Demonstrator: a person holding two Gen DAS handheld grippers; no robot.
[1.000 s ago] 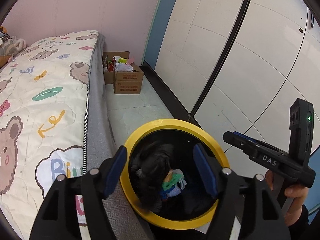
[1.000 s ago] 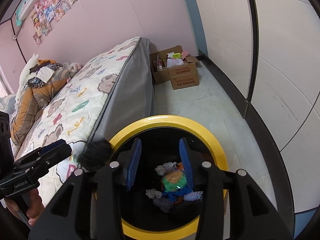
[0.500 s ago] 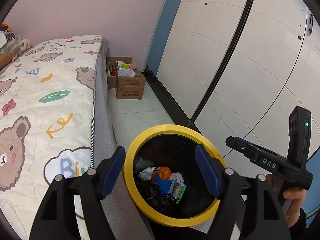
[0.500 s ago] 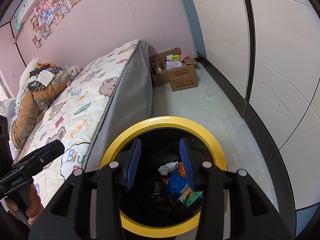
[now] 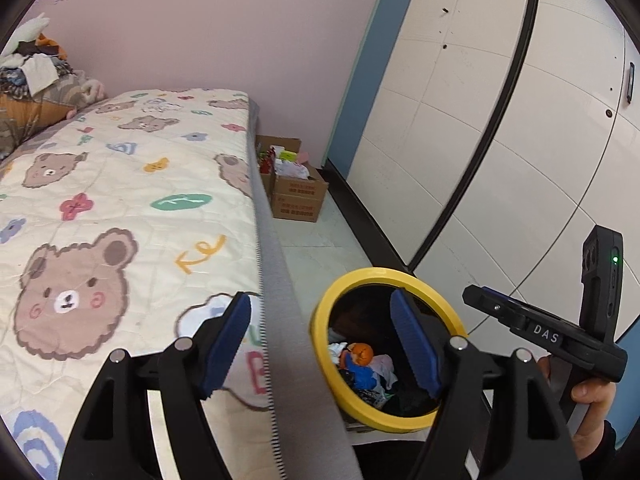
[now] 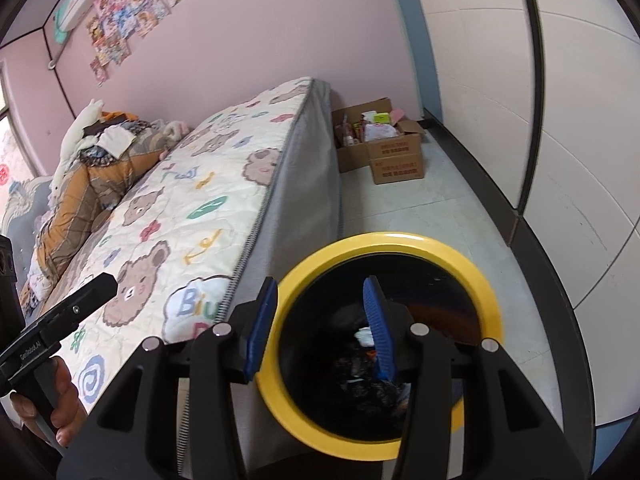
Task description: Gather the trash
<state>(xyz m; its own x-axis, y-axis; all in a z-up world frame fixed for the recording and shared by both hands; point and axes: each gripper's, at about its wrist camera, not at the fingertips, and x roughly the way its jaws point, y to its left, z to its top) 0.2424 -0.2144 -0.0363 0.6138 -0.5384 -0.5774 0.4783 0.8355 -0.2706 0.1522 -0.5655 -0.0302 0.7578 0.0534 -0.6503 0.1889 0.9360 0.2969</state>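
A mattress (image 5: 120, 208) with a cream cover printed with bears and flowers is taking up the left side, its grey side panel (image 6: 308, 184) facing the tiled floor (image 6: 420, 208). A heap of clothes and bedding (image 6: 96, 160) is lying at the far end against the pink wall (image 5: 208, 28). Stickers (image 6: 128, 12) are showing high on that wall. Two open cardboard boxes (image 6: 384, 144), filled with small items, are sitting on the floor beside the mattress. White cupboard doors (image 5: 500, 120) are lining the right side.
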